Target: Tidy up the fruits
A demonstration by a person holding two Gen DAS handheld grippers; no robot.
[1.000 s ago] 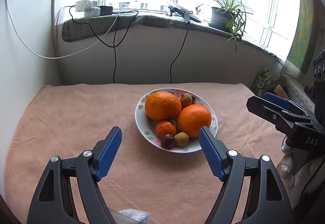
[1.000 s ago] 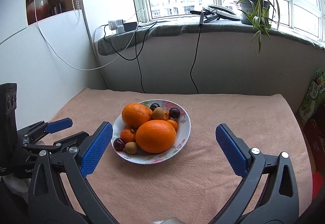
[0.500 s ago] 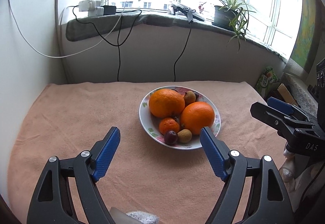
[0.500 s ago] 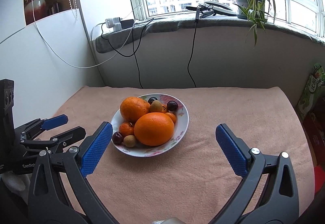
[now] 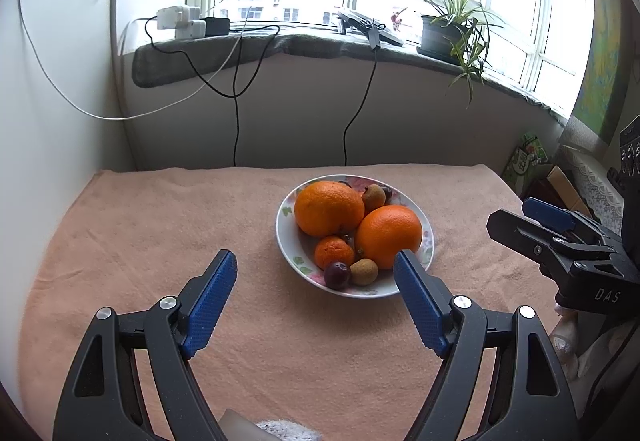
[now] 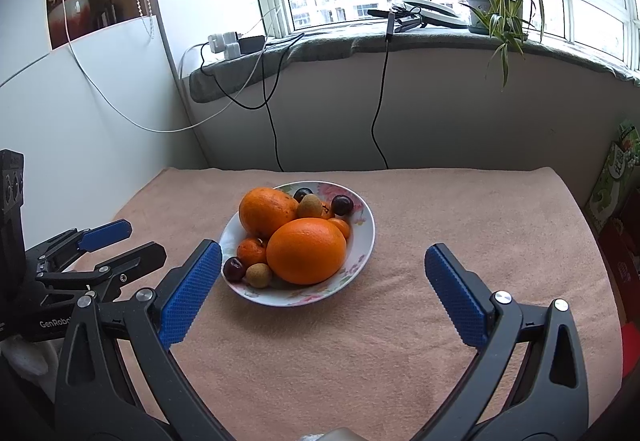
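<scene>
My left tongs (image 5: 315, 273) and right tongs (image 6: 323, 265) gape empty just before the fruit bowl (image 6: 362, 245); two large oranges (image 6: 306, 256) fill it.

Left wrist view: left gripper (image 5: 316, 283) arms run off the bottom edge. Far side of plate (image 5: 285, 237) hidden behind two large oranges (image 5: 329, 207). Right gripper (image 5: 538, 219) cut by right edge. Pale object (image 5: 256, 431) at the bottom edge: unidentifiable.

Bright orange oranges (image 6: 306, 255) sit on a white plate (image 6: 366, 237) with pink flowers; peach cloth (image 6: 440, 217) covers the bench, and the black tongs (image 6: 323, 271) wear blue pads (image 6: 190, 289).
</scene>
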